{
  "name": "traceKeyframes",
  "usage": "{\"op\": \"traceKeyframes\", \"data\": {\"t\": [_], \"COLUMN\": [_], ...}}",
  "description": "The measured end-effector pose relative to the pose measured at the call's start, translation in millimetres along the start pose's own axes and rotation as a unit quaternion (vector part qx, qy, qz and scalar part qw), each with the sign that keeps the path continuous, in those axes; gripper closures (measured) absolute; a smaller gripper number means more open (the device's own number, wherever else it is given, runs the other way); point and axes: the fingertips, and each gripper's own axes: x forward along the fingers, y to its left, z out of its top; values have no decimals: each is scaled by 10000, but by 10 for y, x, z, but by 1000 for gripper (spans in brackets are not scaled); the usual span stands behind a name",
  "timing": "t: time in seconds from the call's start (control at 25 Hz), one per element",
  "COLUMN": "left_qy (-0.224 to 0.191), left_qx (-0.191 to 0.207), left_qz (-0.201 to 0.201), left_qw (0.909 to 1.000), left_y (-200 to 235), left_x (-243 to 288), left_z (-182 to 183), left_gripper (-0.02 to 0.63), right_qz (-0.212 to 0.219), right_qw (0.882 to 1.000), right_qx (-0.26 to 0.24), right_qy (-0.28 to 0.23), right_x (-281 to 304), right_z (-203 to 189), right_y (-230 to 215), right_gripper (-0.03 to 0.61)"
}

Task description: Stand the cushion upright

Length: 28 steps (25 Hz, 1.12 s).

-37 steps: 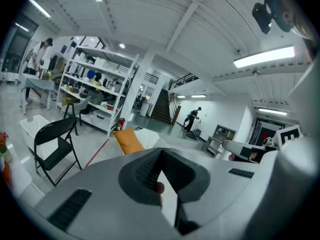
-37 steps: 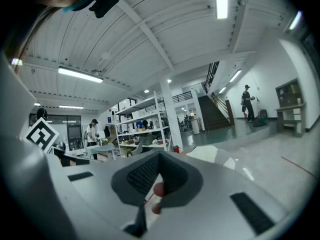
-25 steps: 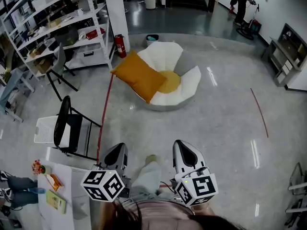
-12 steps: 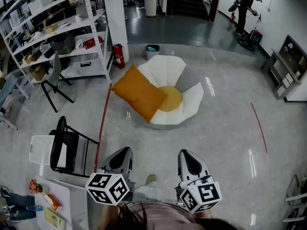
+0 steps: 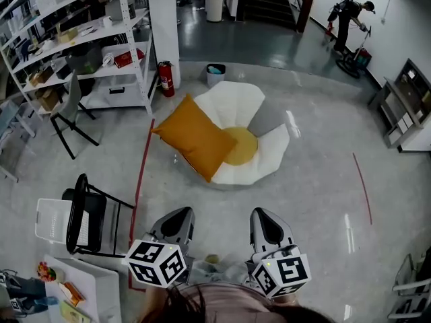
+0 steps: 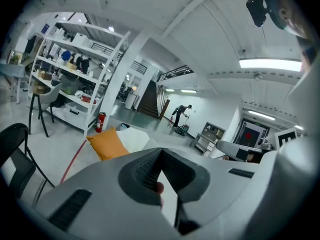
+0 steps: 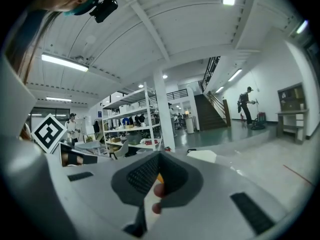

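Approach step: my left gripper [image 5: 178, 215] and right gripper [image 5: 260, 215] are closed, empty, well apart from the cushion [image 5: 194, 137]. Next I must reach it, jaws opened.

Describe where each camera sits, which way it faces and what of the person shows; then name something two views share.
Head view: on the head, facing steeply down at the orange cushion and white seat; hair, left gripper, right gripper show.
Left gripper view: on that gripper, along its shut jaws toward the cushion; a fingertip shows.
Right gripper view: likewise, toward the shelves; fingertips show.
Shared by head and left gripper views: the cushion.
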Motion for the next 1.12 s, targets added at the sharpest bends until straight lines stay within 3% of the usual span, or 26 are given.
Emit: {"op": "traceKeyframes", "data": {"t": [0.56,0.76,1.12], "left_qy": [29,28,-93], "left_qx": [-133,-35,24], "left_qz": [340,308,619], "left_qw": [9993,9995,9980], "left_y": [506,586,913], "left_x": [739,1196,2154], "left_z": [340,590,1131], "left_gripper": [617,617,617], "right_qz": [242,304,636], "right_qw": [9995,9993,9976], "right_qx": [143,118,81], "right_qy": [134,158,246], "right_x": [1028,1524,2598], "right_z": [89,216,493], "right_y": [-336,-613,-1120], "right_gripper": [563,564,563]}}
